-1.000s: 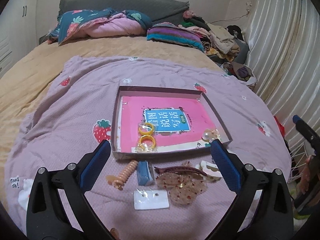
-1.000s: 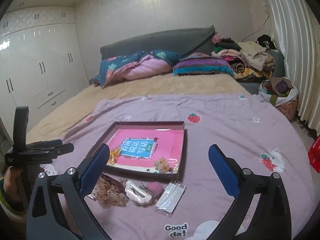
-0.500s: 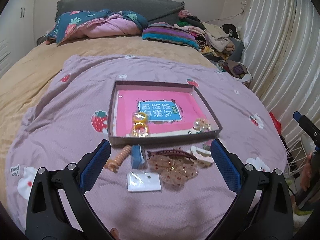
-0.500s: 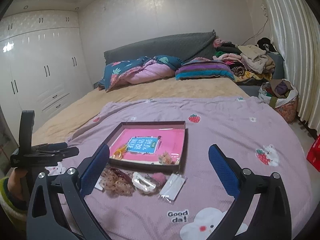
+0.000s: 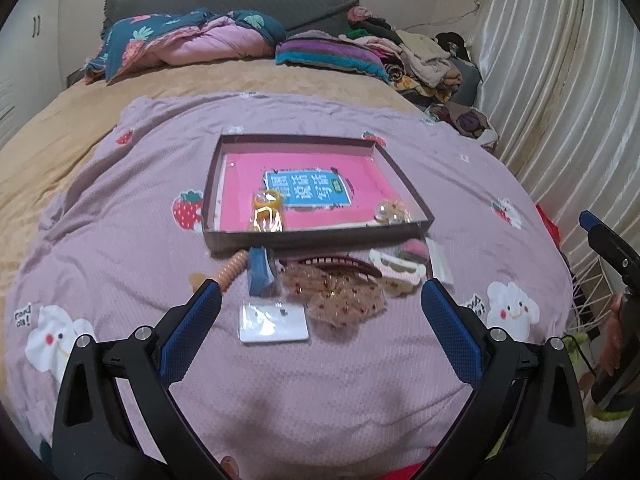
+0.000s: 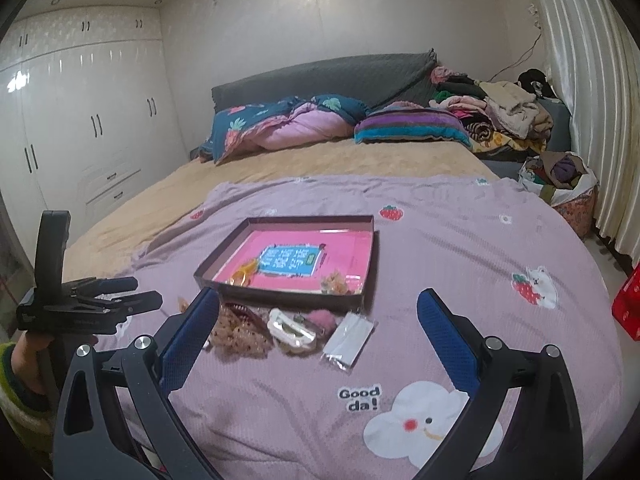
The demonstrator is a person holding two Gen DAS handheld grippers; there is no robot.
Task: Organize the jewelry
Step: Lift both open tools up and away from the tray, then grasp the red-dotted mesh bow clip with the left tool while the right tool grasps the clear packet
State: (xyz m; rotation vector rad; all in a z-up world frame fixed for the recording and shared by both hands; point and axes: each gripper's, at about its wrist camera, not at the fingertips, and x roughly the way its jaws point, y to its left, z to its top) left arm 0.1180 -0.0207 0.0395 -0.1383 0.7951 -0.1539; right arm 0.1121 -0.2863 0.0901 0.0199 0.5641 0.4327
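Observation:
A shallow dark box [image 5: 320,237] [image 6: 280,295] with a pink lining lies on the purple blanket. Yellow rings [image 5: 267,209] and clear beads [image 5: 391,212] lie inside it. In front of the box lie a peach spiral hair tie [image 5: 231,269], a blue packet [image 5: 261,271], a dark claw clip with a dotted bow [image 5: 336,292], a white clip [image 5: 396,270] [image 6: 291,329], a white earring card [image 5: 274,323] and a clear packet [image 6: 349,340]. My left gripper [image 5: 320,312] is open and empty, held back from the items. My right gripper [image 6: 318,320] is open and empty, also held back.
The purple blanket [image 5: 320,392] covers the near part of a bed. Pillows and a folded quilt [image 6: 288,128] lie at the headboard, with a clothes pile [image 6: 508,112] on the right. Curtains [image 5: 560,80] hang on the right, white wardrobes [image 6: 80,120] on the left.
Both grippers have pulled back and away from the box, so the box and the items look smaller and farther off. Both stay open. Nothing on the blanket has moved.

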